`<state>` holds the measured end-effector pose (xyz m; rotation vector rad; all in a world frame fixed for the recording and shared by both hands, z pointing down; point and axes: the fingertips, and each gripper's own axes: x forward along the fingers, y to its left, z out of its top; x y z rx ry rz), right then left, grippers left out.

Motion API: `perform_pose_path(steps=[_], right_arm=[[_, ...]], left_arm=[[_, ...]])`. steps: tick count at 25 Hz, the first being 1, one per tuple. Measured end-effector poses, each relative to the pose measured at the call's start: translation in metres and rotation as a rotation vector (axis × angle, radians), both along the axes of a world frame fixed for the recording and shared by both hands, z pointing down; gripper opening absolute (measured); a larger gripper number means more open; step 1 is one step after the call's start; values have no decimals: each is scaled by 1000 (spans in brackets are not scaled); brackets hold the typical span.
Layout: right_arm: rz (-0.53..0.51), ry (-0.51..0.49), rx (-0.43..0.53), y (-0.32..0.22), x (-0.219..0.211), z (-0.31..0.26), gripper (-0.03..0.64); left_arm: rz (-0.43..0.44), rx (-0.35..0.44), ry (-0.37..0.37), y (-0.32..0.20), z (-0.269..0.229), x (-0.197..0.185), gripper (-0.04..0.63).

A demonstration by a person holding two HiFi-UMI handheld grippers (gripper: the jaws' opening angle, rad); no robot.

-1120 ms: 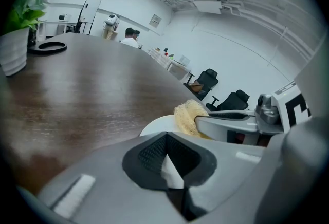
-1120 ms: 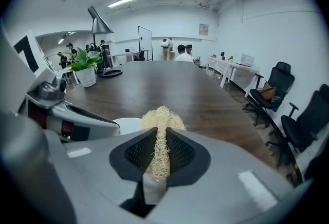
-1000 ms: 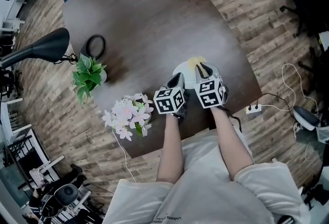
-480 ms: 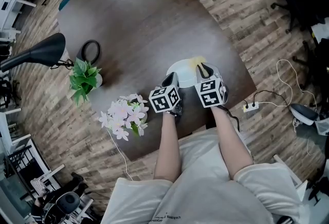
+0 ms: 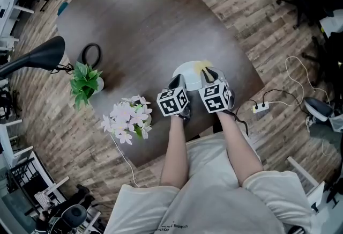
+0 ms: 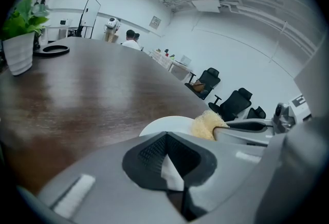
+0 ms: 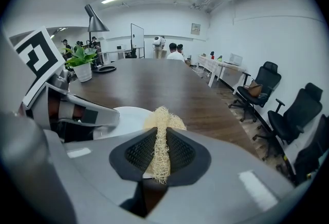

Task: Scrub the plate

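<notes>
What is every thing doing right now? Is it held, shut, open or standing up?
plate: rim pinched by the left gripper.
scrubber: squeezed in the right gripper, over the plate.
left gripper: shut on the plate.
right gripper: shut on the scrubber.
potted plant: standing upright.

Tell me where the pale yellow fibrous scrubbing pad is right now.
In the right gripper view, the pale yellow fibrous scrubbing pad sits clamped in the right tool, over the right rim of the round white plate.
</notes>
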<state>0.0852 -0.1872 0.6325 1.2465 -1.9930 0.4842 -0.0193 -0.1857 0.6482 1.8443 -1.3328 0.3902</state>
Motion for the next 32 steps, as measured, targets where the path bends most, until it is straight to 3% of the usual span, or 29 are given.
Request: perform_pose_path(steps=[26, 32], right_arm=[[-6, -57, -64, 26, -18, 7, 72], [-16, -62, -68, 28, -17, 6, 72]], left_arm=[[14, -7, 0, 19, 0, 15, 2], [39, 21, 36, 25, -11, 8, 2]])
